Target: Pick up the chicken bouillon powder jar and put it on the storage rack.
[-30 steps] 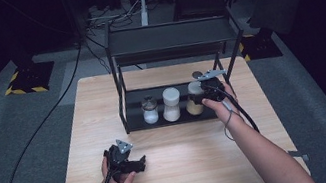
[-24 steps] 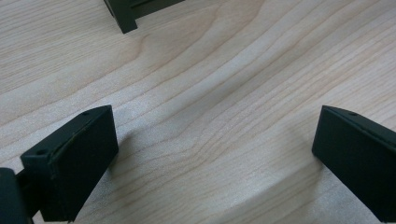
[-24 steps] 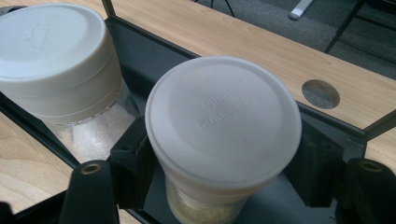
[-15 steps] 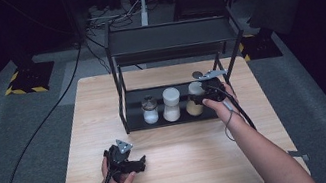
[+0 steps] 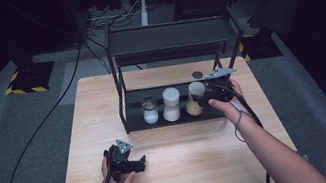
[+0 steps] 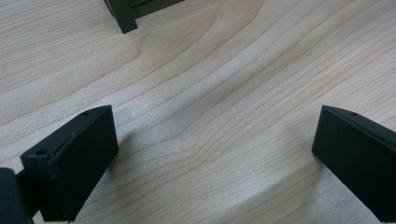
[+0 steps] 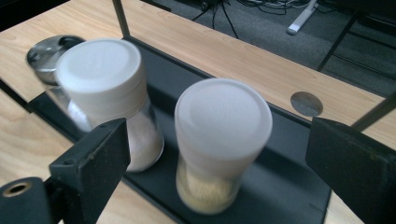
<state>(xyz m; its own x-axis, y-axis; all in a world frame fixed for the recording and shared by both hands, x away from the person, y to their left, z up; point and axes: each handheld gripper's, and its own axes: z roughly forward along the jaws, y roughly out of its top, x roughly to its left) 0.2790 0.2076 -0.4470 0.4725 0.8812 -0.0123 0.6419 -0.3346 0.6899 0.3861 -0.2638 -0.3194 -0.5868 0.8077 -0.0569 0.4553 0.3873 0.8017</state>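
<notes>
Glass by the look of it, the tan-filled shaker [image 7: 219, 144] standing on the rack's bottom shelf [image 7: 289, 186] between the right gripper [image 7: 219, 154]'s spread, empty jaws seems light, rigid and slick, best pinched at its waist below the white cap, while the left gripper [image 6: 215, 154] rests released over bare table [image 6: 224, 70].
</notes>
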